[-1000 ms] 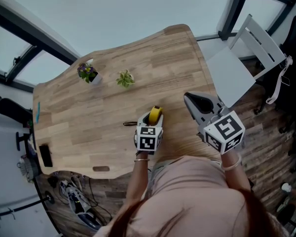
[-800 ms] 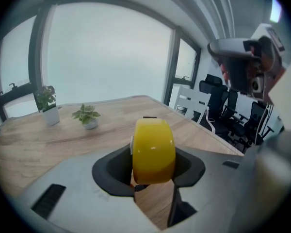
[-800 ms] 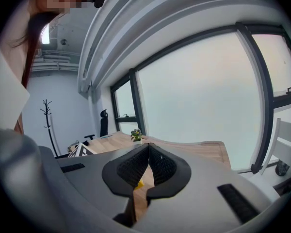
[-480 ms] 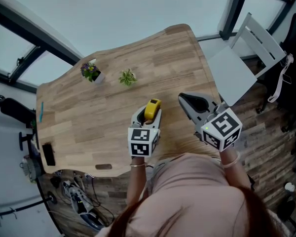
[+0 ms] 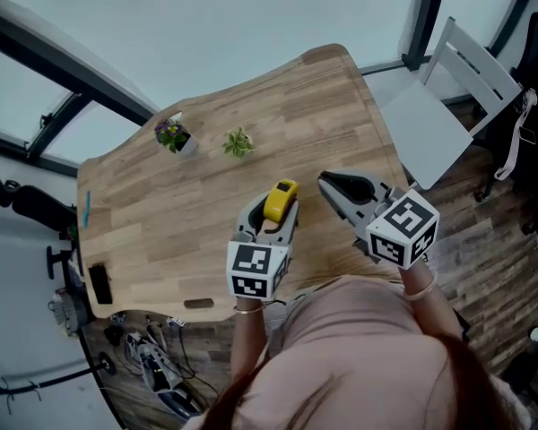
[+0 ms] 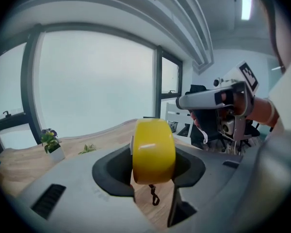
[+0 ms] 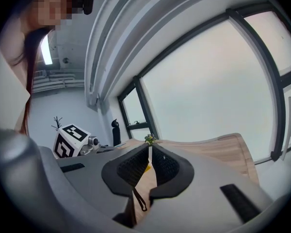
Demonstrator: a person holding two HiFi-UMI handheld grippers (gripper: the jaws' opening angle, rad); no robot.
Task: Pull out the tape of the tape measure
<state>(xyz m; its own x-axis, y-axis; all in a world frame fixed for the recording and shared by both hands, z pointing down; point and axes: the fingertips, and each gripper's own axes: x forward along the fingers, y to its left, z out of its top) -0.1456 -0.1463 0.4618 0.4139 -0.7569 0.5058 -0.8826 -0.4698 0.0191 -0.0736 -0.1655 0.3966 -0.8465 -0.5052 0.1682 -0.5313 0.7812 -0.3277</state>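
Over wood-plank counter (image 5: pixel 161 213), L gripper (image 5: pixel 271 213) jaws clamp rounded glossy yellow tape measure (image 6: pixel 153 150); R gripper (image 5: pixel 330 184) at 3 o'clock, jaws together.

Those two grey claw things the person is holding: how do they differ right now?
The left gripper clamps a yellow tape measure; the right gripper holds nothing. The left gripper's jaws stand wide apart around the tape measure's case, while the right gripper's jaws are closed together to a thin slit. Both are grey, hand-held tools, poised over the wooden table.
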